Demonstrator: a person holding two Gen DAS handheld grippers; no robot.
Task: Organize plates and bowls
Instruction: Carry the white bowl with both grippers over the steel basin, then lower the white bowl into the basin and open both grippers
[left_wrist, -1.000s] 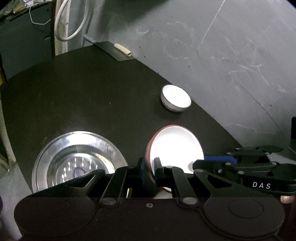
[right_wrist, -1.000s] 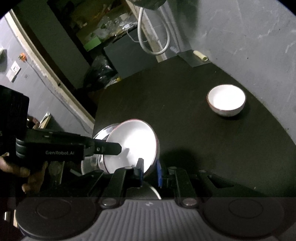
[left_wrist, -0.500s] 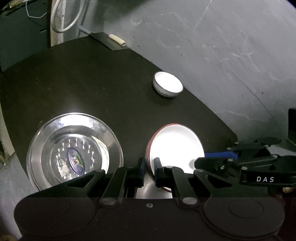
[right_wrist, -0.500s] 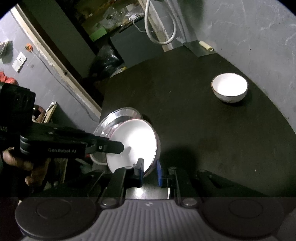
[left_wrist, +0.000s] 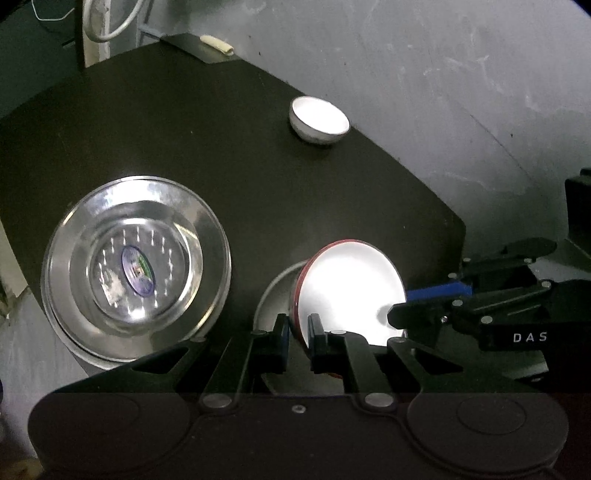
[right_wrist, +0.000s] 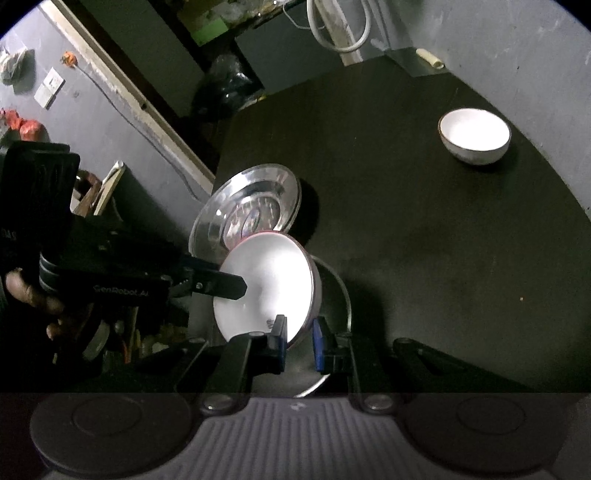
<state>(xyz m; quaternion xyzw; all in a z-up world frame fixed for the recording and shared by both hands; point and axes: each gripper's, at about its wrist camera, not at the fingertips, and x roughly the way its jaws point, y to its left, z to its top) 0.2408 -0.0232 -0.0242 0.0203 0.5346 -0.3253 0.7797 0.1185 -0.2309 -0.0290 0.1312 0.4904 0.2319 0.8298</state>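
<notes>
White plate (left_wrist: 351, 288) with a red rim hangs tilted above the near edge of the dark table (left_wrist: 184, 129) — the left gripper (left_wrist: 297, 332) pinches one side of its rim, the right gripper (right_wrist: 299, 341) the opposite side. A steel dish (right_wrist: 332, 295) lies just beneath. Left of it sits a steel plate (left_wrist: 136, 266); a small white bowl (left_wrist: 319, 120) stands far off by the wall. The step looks like carrying the plate to a stack — next, level it over the target before either grip loosens.
</notes>
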